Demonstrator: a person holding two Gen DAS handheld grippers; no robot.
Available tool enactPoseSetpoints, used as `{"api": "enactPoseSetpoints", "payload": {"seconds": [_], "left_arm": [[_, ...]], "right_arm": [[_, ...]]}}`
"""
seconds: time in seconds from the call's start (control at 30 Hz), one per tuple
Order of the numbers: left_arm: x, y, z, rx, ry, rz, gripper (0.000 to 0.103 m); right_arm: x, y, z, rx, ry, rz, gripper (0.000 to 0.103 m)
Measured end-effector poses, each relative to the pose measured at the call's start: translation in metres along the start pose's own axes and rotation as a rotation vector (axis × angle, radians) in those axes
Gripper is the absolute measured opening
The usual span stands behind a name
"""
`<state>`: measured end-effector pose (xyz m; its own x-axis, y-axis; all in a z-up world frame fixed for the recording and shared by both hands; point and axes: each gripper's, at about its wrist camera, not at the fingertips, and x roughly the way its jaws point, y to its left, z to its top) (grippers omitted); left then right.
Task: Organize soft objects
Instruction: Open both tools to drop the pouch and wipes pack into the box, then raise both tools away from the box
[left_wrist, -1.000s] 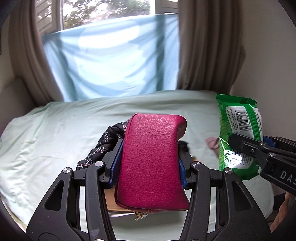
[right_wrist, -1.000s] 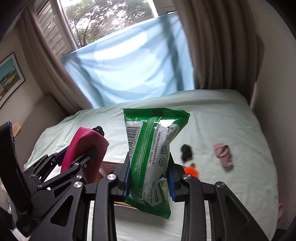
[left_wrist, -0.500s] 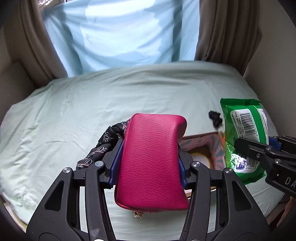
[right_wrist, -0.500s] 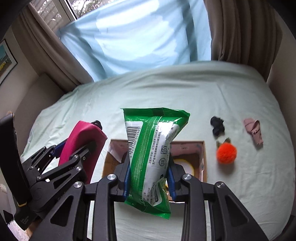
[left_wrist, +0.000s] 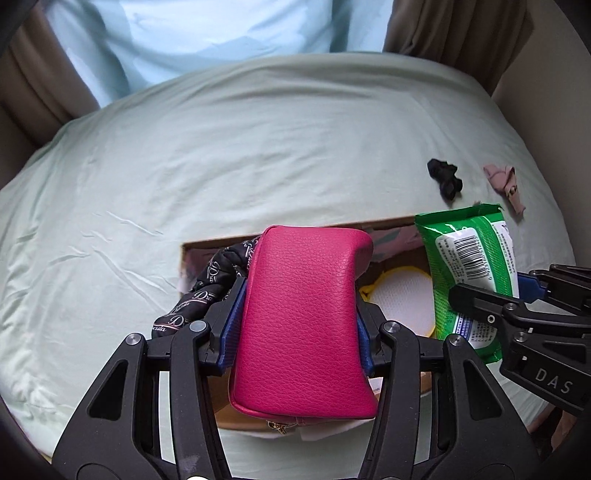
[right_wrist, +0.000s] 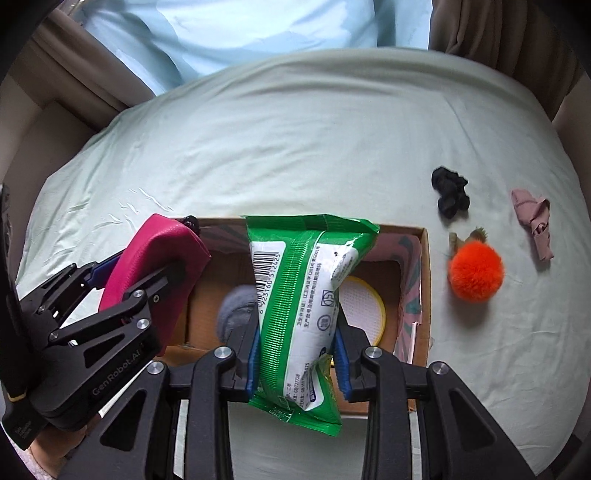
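My left gripper (left_wrist: 297, 321) is shut on a magenta leather pouch (left_wrist: 303, 317), with a black patterned strap (left_wrist: 207, 288) hanging at its left. The pouch hangs over the left half of an open cardboard box (right_wrist: 424, 266) on the bed. My right gripper (right_wrist: 297, 354) is shut on a green and white wet-wipes pack (right_wrist: 303, 314), held upright above the box's middle. The pack (left_wrist: 469, 266) and the right gripper also show at the right of the left wrist view. Inside the box lie a yellow-rimmed white round pad (right_wrist: 360, 306) and a grey soft item (right_wrist: 236, 310).
On the pale green bedsheet (right_wrist: 295, 140) right of the box lie an orange pom-pom (right_wrist: 474, 271), a black scrunched item (right_wrist: 448, 194) and a pink fabric piece (right_wrist: 533, 221). Brown curtains (left_wrist: 454, 33) and a light blue cloth (left_wrist: 221, 33) stand behind the bed.
Both grippers have come down and tilted toward the bed with their loads still held. The box, hidden a second ago, now fills the view beneath them.
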<state>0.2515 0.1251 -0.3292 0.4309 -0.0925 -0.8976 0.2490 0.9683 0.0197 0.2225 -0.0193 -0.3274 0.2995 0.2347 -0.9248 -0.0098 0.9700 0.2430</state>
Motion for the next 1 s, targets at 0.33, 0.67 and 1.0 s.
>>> {"api": "enactPoseSetpoints", "payload": {"seconds": [0.33, 0.67, 1.0], "left_arm": [[0.060, 0.002, -0.002, 0.015, 0.147, -0.020, 0.047], [0.054, 0.005, -0.007, 0.088, 0.180, -0.036, 0.103], [0.034, 0.011, -0.020, 0.059, 0.183, -0.064, 0.103]], "right_arm": [[0.056, -0.022, 0.012, 0.049, 0.156, 0.021, 0.030], [0.077, -0.031, 0.022, 0.078, 0.190, -0.006, 0.102], [0.052, -0.025, 0.014, 0.070, 0.127, -0.021, 0.102]]}}
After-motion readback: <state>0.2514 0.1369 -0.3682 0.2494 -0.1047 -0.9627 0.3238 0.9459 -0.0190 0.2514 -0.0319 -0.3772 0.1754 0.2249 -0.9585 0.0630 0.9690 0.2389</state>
